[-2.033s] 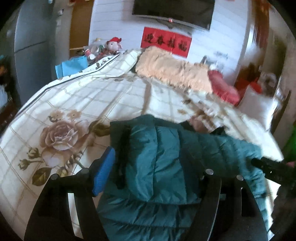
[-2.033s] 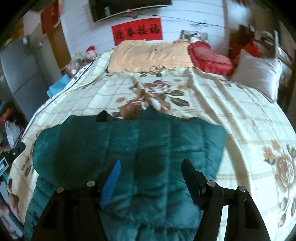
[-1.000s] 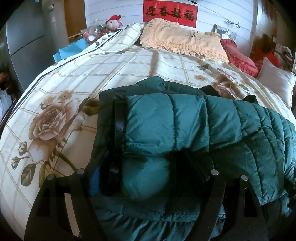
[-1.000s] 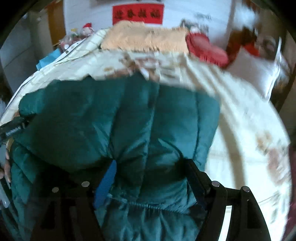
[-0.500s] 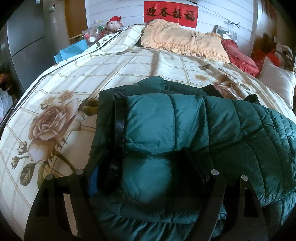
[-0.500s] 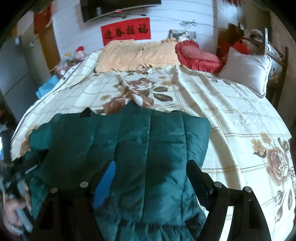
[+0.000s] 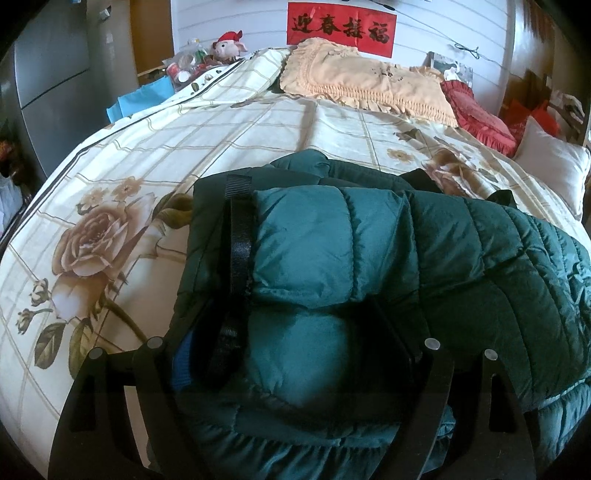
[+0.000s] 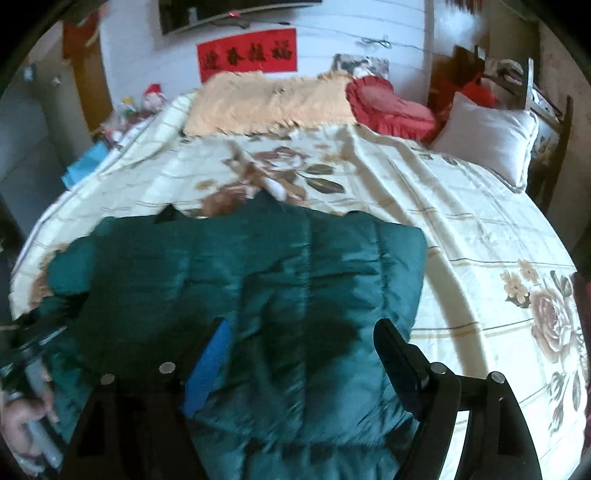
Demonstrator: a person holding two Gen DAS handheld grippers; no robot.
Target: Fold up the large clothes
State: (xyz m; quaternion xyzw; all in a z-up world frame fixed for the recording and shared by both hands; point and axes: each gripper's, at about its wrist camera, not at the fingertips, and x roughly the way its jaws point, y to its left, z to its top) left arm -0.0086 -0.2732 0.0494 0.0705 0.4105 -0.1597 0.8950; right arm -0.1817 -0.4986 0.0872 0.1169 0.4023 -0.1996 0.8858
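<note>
- Wide bed under a cream checked bedspread with printed brown roses, stretching ahead of both tools and out to either side.
- Dark teal quilted puffer jacket, folded into layers, lying on the bedspread straight in front of and beneath both tools; a black webbing strap runs along its edge, ahead-left of the left tool.
- Peach fringed pillow, red frilled cushion and plain white pillow, far ahead at the head of the bed.
- Red banner with black characters on the white wall beyond.
- Left tool: fingers spread wide, a thick teal fold bulging between them; whether they actually grip it, cannot tell.
- Right tool: fingers spread apart above the jacket's flat upper layer, nothing pinched.
</note>
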